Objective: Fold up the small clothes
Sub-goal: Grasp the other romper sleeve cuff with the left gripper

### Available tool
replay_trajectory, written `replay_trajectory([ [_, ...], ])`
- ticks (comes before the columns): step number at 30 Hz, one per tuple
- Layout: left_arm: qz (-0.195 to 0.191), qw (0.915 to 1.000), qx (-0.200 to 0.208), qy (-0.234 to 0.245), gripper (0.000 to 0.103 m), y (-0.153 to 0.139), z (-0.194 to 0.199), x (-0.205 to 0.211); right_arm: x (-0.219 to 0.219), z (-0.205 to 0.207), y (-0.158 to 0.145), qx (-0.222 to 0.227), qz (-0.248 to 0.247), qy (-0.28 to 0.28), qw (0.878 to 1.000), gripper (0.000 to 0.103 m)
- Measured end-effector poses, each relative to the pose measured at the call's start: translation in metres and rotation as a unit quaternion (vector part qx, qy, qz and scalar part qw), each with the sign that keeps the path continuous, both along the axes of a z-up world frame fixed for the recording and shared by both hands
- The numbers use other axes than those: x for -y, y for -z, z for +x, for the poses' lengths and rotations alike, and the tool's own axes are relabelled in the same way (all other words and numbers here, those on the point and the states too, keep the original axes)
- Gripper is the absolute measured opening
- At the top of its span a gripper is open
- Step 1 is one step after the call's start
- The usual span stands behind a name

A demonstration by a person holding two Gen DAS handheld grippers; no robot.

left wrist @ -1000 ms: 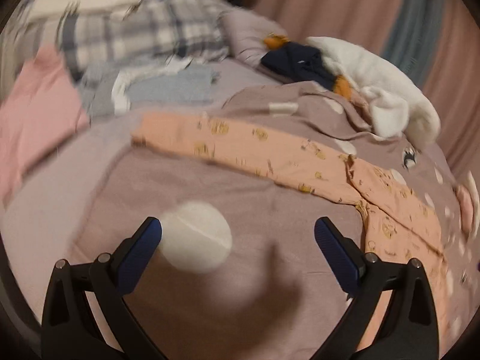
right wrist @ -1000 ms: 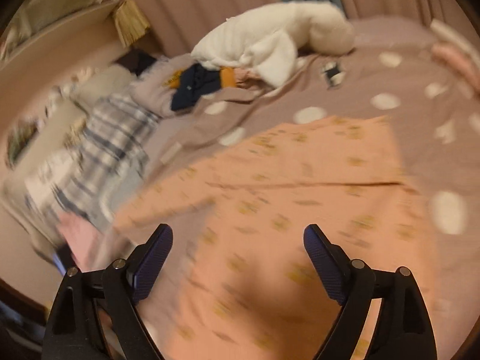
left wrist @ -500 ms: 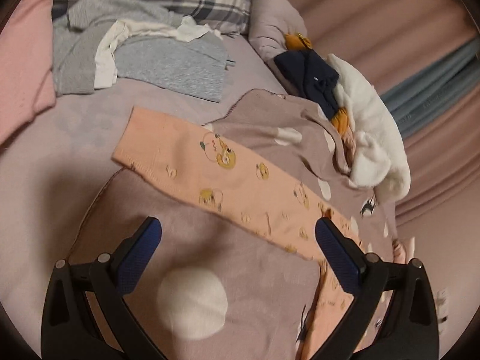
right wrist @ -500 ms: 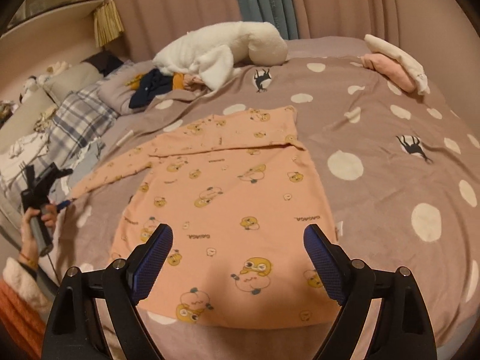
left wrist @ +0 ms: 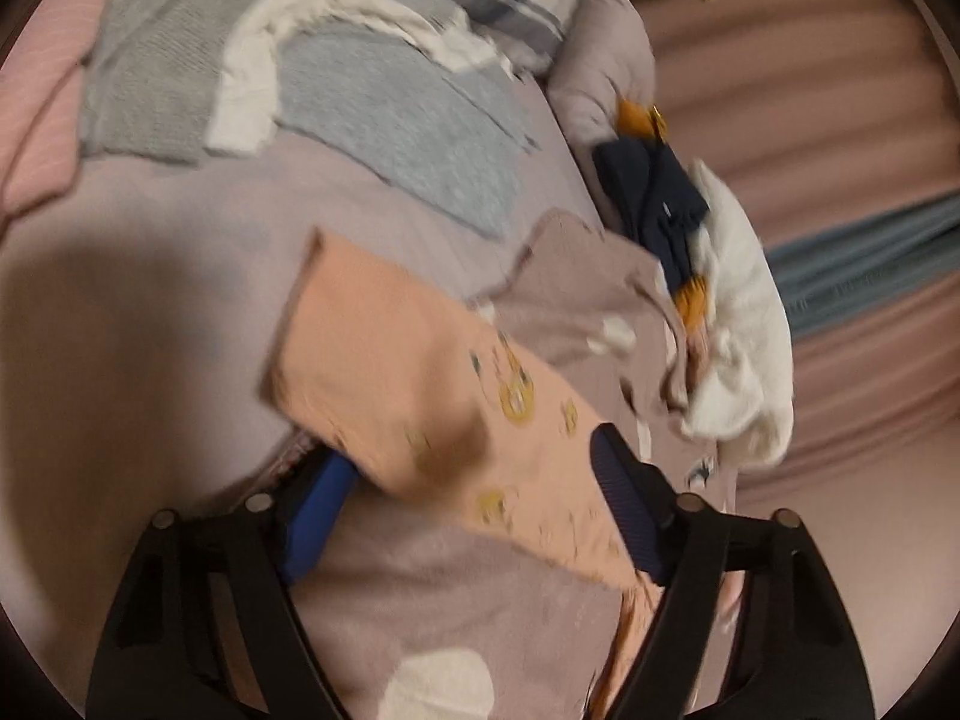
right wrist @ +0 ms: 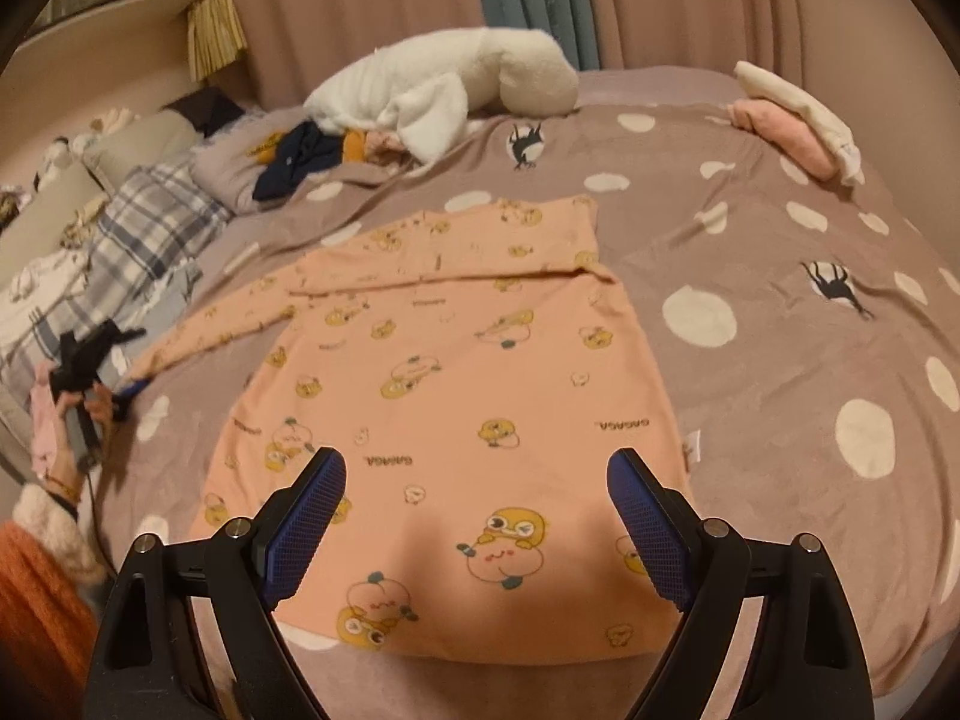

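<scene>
A peach long-sleeved shirt (right wrist: 480,372) with cartoon prints lies flat on the dotted mauve bed cover (right wrist: 780,252). One sleeve is folded across its top and the other sleeve (right wrist: 210,330) stretches out to the left. In the left wrist view that sleeve (left wrist: 390,360) runs between the jaws of my left gripper (left wrist: 468,450), with its cuff end beyond them. The jaws are closing, and the left pad (left wrist: 318,498) is tucked under the sleeve's edge. My right gripper (right wrist: 474,468) hovers open above the shirt's near hem with nothing between its fingers. A hand holds the left gripper (right wrist: 129,390) at the sleeve's end.
A white plush blanket (right wrist: 444,84) and a navy garment (right wrist: 300,156) are heaped at the back. A plaid pillow (right wrist: 150,228) and grey clothes (left wrist: 390,120) lie on the left. Folded pink and white clothes (right wrist: 792,120) sit at the far right. Curtains hang behind the bed.
My left gripper has moved forward onto the sleeve and rolled, and its jaws have narrowed around the sleeve. The right gripper has swung to face the shirt and settled over its hem.
</scene>
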State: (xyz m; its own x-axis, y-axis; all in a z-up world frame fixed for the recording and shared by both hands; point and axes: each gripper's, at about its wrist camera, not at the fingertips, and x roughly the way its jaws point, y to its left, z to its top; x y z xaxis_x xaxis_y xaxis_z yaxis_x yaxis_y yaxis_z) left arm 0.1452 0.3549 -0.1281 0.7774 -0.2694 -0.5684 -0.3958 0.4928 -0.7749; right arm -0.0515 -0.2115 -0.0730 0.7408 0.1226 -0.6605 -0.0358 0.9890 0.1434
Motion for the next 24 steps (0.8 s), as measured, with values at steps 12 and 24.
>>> replay_trajectory([
  [12,0.129,0.99,-0.048,-0.029,0.005,-0.032,0.009,0.006,-0.009,0.003,0.012,-0.015,-0.048,-0.012,0.999,0.089],
  [24,0.169,0.9853,-0.026,-0.01,0.005,-0.073,0.021,0.041,0.006,-0.006,0.01,-0.009,-0.017,-0.006,1.0,0.089],
])
